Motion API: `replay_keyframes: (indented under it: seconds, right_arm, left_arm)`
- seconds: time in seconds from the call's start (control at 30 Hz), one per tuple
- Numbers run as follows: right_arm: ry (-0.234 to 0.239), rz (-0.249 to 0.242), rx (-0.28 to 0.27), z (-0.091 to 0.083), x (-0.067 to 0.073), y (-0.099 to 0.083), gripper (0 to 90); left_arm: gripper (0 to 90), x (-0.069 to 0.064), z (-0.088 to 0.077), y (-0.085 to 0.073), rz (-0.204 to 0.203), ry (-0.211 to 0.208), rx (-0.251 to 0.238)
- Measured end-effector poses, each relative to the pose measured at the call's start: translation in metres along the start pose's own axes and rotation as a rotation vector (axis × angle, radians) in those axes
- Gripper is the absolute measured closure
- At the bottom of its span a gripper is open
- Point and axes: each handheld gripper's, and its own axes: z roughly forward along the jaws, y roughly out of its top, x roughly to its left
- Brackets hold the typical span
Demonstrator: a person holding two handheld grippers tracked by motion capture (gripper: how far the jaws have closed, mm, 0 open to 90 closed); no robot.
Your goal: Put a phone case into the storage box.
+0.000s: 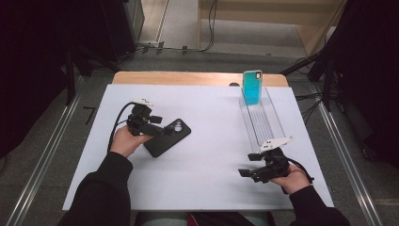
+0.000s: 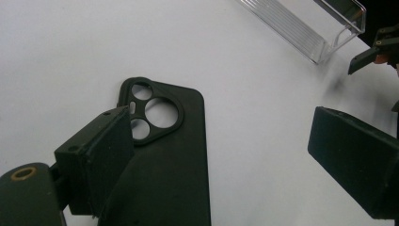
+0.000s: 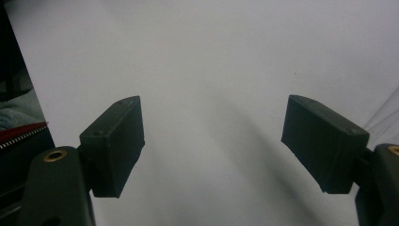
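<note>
A black phone case (image 1: 170, 138) lies flat on the white table top (image 1: 207, 165), camera cut-out facing up. My left gripper (image 1: 165, 126) hovers at its left end with the jaws wide apart. In the left gripper view the case (image 2: 174, 160) runs under the left jaw, and the left gripper (image 2: 221, 136) grips nothing. My right gripper (image 1: 248, 165) rests near the front right, jaws apart and pointing left. In its own view the right gripper (image 3: 211, 122) has just bare white surface between the pads. A teal phone case (image 1: 252, 88) stands upright at the far end of a clear tray (image 1: 263, 120).
The clear ribbed tray (image 2: 306, 28) runs front to back on the table's right side, just behind the right hand. A wooden strip (image 1: 188, 77) borders the back edge. Dark stands and cables flank the table on the floor.
</note>
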Motion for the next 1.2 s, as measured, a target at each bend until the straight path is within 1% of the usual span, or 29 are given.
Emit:
replay_keyframes:
  seconds: [0.07, 0.2, 0.27, 0.3, 0.37, 0.4, 0.53, 0.6, 0.63, 0.73, 0.87, 0.97, 1.07, 1.1, 1.2]
  right_arm:
    - [-0.001, -0.001, 0.0, 0.0, 0.0, 0.0, 19.9]
    - [-0.002, 0.002, -0.002, -0.001, 0.0, 0.0, 19.9]
    - [-0.002, 0.001, -0.001, -0.001, 0.0, 0.0, 19.9]
    - [-0.002, 0.001, 0.0, 0.0, 0.0, 0.0, 19.8]
    - [-0.001, -0.001, 0.0, 0.0, 0.0, 0.0, 19.9]
    - [0.0, 0.0, 0.001, 0.0, 0.0, 0.0, 19.9]
    - [0.001, -0.002, 0.001, 0.0, 0.0, 0.0, 19.8]
    - [0.0, -0.004, 0.001, 0.0, 0.0, 0.0, 19.9]
    - [0.0, -0.004, 0.001, 0.0, 0.0, 0.0, 19.9]
    - [0.001, -0.002, 0.001, 0.0, 0.0, 0.0, 19.9]
    - [0.0, -0.004, 0.002, 0.0, 0.001, 0.0, 19.9]
    - [0.0, -0.005, 0.003, 0.0, 0.001, 0.0, 19.9]
    - [-0.002, -0.004, 0.006, 0.0, 0.001, 0.0, 19.8]
    - [-0.001, -0.003, 0.007, 0.001, 0.001, 0.0, 19.8]
    - [-0.001, -0.005, 0.008, 0.001, 0.001, 0.0, 19.9]
  left_arm:
    - [7.4, 0.0, 0.003, 0.001, 0.002, -0.002, 0.001]
    - [7.4, 0.001, 0.006, 0.0, 0.013, 0.014, 0.007]
    - [7.4, 0.002, 0.006, -0.001, 0.024, 0.014, 0.016]
    - [7.5, 0.001, 0.007, -0.002, 0.035, 0.022, 0.017]
    - [9.1, 0.001, 0.007, -0.004, 0.041, 0.03, 0.015]
    - [11.3, 0.001, 0.008, -0.004, 0.041, 0.043, 0.016]
    - [11.9, 0.003, 0.01, -0.007, 0.036, 0.048, 0.027]
    - [11.9, 0.004, 0.012, -0.009, 0.051, 0.064, 0.037]
    - [11.9, 0.004, 0.013, -0.009, 0.051, 0.066, 0.039]
    - [11.9, 0.005, 0.016, -0.011, 0.072, 0.064, 0.043]
    - [11.9, 0.008, 0.02, -0.015, 0.064, 0.072, 0.058]
    - [12.2, 0.01, 0.023, -0.017, 0.063, 0.096, 0.073]
    - [12.2, 0.011, 0.025, -0.019, 0.079, 0.133, 0.084]
    - [12.2, 0.011, 0.026, -0.02, 0.081, 0.139, 0.082]
    - [12.5, 0.012, 0.029, -0.022, 0.084, 0.139, 0.088]
